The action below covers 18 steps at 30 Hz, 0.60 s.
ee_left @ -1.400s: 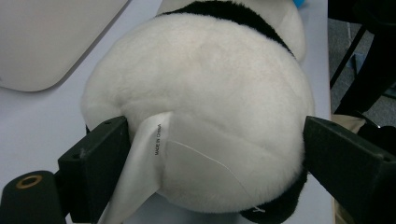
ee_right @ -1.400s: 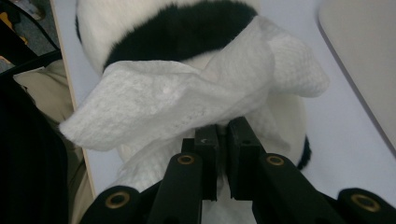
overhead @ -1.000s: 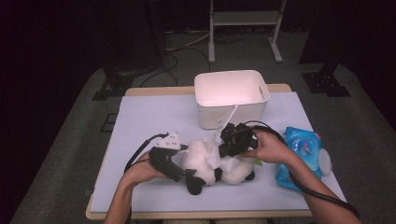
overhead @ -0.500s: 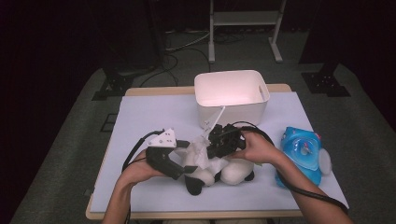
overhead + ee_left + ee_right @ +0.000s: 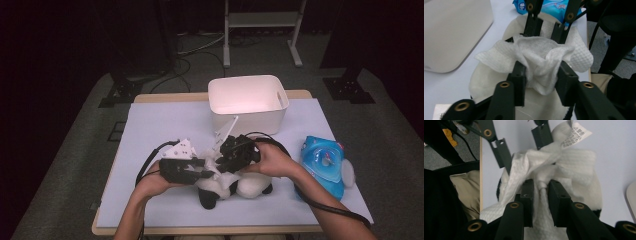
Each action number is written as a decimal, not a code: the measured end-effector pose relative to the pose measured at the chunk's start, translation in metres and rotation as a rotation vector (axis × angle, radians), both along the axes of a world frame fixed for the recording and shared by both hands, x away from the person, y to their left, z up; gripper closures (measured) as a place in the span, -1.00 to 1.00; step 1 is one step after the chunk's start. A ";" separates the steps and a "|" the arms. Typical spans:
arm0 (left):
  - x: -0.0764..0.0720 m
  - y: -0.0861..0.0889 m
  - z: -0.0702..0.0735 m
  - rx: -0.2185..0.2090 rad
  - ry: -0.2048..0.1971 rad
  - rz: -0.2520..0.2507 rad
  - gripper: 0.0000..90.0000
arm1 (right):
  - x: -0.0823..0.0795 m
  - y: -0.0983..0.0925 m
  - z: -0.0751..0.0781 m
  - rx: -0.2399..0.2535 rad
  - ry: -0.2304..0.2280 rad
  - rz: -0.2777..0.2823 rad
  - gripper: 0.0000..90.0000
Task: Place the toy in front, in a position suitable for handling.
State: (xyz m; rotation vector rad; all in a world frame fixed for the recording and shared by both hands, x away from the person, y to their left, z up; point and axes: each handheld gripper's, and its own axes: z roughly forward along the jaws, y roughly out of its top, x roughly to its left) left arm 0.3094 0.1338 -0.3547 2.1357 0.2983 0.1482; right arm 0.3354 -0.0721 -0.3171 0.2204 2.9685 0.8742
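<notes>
A white embossed paper wipe (image 5: 541,57) lies crumpled on a fuzzy black-and-white plush toy (image 5: 250,186) beside a smooth matt white plastic bin (image 5: 248,105)

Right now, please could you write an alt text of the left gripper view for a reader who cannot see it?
The left gripper pinches a crumpled white wipe between its two black fingers, over a white plush toy. Beyond, the right gripper meets the same wipe, with a blue packet behind and a white bin at left.
</notes>
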 end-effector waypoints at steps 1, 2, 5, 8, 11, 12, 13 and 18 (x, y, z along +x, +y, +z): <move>0.001 0.001 0.000 0.004 0.000 0.004 0.51 | -0.001 -0.003 0.001 -0.005 0.000 -0.005 0.55; 0.001 0.002 0.000 0.002 0.011 0.006 0.55 | -0.001 -0.005 0.001 -0.005 0.004 -0.007 0.52; 0.003 0.003 0.000 -0.003 0.015 0.008 0.62 | -0.002 -0.017 0.002 0.012 0.001 -0.006 0.44; 0.003 0.004 0.001 -0.004 0.014 0.014 0.68 | -0.004 -0.026 0.002 0.007 0.004 -0.011 0.38; 0.003 0.005 0.002 -0.006 0.014 0.021 0.71 | -0.005 -0.034 0.000 -0.002 0.000 -0.019 0.35; 0.003 0.005 0.002 -0.006 0.014 0.020 0.71 | -0.005 -0.035 -0.001 -0.004 -0.002 -0.023 0.35; 0.003 0.005 0.002 -0.008 0.017 0.020 0.71 | -0.005 -0.037 -0.002 -0.006 -0.005 -0.026 0.37; 0.003 0.005 0.000 -0.014 0.022 0.013 0.71 | -0.003 -0.034 -0.006 0.004 0.021 -0.060 0.81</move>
